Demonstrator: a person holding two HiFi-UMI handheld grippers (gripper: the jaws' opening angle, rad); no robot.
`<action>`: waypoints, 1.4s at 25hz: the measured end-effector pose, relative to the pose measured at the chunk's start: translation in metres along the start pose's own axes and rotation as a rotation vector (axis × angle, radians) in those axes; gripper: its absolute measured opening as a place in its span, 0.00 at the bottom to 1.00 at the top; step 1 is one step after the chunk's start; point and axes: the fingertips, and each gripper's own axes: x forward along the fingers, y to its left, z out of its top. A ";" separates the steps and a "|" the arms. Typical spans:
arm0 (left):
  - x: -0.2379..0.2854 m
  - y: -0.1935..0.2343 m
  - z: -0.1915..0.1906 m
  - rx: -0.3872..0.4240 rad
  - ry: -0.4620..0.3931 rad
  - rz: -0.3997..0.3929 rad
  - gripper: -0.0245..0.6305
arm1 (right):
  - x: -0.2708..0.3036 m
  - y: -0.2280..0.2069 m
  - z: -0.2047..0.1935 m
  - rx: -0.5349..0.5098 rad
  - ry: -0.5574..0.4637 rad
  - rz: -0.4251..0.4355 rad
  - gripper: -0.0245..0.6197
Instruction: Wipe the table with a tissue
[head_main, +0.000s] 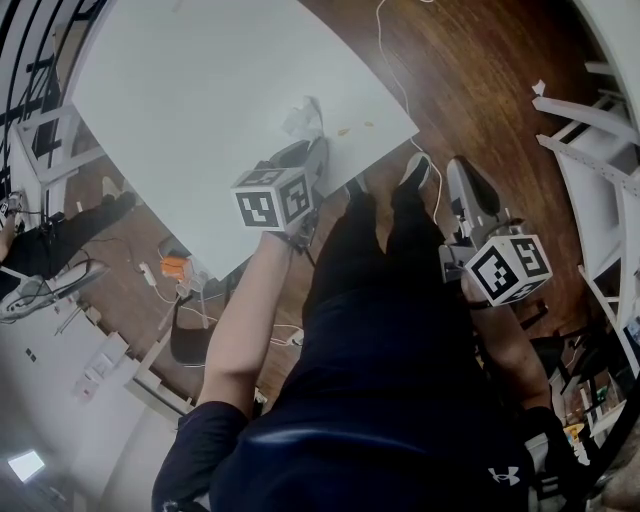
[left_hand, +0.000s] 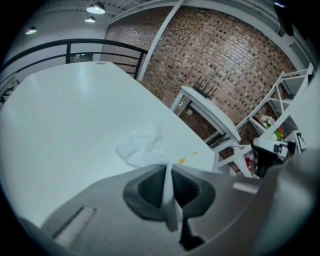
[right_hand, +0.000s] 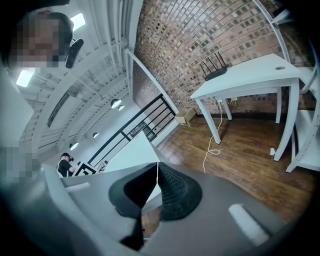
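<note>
A crumpled white tissue (head_main: 300, 119) lies near the front corner of the white table (head_main: 200, 90). My left gripper (head_main: 312, 141) is shut on its near end. In the left gripper view the tissue (left_hand: 142, 147) spreads out on the table (left_hand: 65, 125) just beyond the closed jaws of the left gripper (left_hand: 167, 169), and a strip of it runs down between them. Small yellow spots (left_hand: 182, 160) mark the table beside the tissue, toward the edge. My right gripper (head_main: 460, 170) hangs off the table over the wooden floor, shut with nothing in it; its jaws meet in the right gripper view (right_hand: 157, 167).
The table's corner and edge (head_main: 410, 128) are right beside the tissue. A white cable (head_main: 400, 80) trails over the wooden floor. White shelving (head_main: 590, 140) stands at the right, and a white side table (right_hand: 240, 75) stands by the brick wall. An orange item (head_main: 173, 266) lies on the floor under the table.
</note>
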 end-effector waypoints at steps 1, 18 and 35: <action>0.001 -0.002 0.001 0.003 0.001 0.000 0.05 | 0.000 -0.001 0.001 0.000 0.000 -0.001 0.06; 0.022 -0.035 0.009 0.023 0.014 -0.036 0.05 | -0.001 -0.014 0.008 0.002 0.005 0.011 0.06; 0.041 -0.065 0.016 0.034 0.029 -0.096 0.05 | -0.005 -0.030 0.016 0.016 -0.008 -0.006 0.06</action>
